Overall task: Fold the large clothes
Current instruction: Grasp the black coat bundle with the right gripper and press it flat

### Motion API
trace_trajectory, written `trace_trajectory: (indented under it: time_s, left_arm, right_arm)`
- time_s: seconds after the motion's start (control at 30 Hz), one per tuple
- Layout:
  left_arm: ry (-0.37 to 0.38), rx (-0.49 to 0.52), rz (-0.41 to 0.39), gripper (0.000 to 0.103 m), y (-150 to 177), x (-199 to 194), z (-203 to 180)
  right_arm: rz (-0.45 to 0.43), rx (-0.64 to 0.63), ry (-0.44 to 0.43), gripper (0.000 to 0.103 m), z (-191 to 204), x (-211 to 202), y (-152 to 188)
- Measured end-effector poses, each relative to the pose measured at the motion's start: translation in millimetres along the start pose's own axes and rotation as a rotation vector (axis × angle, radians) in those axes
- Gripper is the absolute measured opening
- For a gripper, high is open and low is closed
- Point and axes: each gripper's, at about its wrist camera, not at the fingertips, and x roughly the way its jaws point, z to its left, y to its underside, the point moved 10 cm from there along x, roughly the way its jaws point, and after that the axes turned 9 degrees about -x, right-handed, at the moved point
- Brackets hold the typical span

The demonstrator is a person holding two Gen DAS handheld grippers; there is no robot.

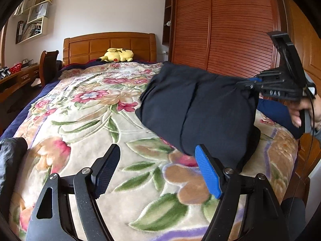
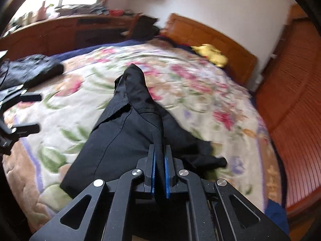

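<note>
- On the bed [image 1: 84, 120], over a floral blanket [image 2: 200, 92], a dark garment [image 1: 196, 108] lay toward the right edge, near the foot.
- The right hand-held gripper [image 2: 159, 170] was clenched on a fold of the garment [image 2: 124, 132]; its blue pads pressed the cloth from both sides, with the cloth rising between them.
- In the left wrist view that same hand-held gripper [image 1: 247, 83] held the garment's upper right corner lifted off the blanket, so the cloth hung down from it in broad folds and its lower part rested on the bed.
- A hand [image 1: 301, 108] gripped the handle of the right hand-held gripper at the bed's right edge.
- The left hand-held gripper [image 1: 158, 172] was released, jaws spread wide with only blanket between them; its blue pad [image 1: 208, 172] sat just beside the garment's lower edge, and I cannot tell whether it touched.
- A second dark cloth [image 2: 30, 70] lay at the bed's left edge, well apart from the garment.
- A yellow plush [image 1: 117, 55] rested at the head of the bed against the headboard [image 1: 108, 44].
- A louvred wardrobe [image 1: 220, 24] stood along the bed's right side.
</note>
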Motion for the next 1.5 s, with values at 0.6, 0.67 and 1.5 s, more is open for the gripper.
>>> trace_trajectory:
  time_s: [0.6,0.67,1.5]
  left_arm:
    - [0.028,0.041,0.028,0.078,9.0,10.9,-29.4]
    - [0.029,0.047,0.028,0.078,9.5,11.4,-32.0]
    - [0.039,0.031,0.028,0.078,12.7,5.8,-26.0]
  right_arm:
    - [0.148,0.332,0.054,0.016,-45.9,16.1,155.3]
    - [0.118,0.328,0.102,0.03,-53.1,1.9,151.2]
    - [0.015,0.326,-0.132,0.054,67.4,50.1,136.9]
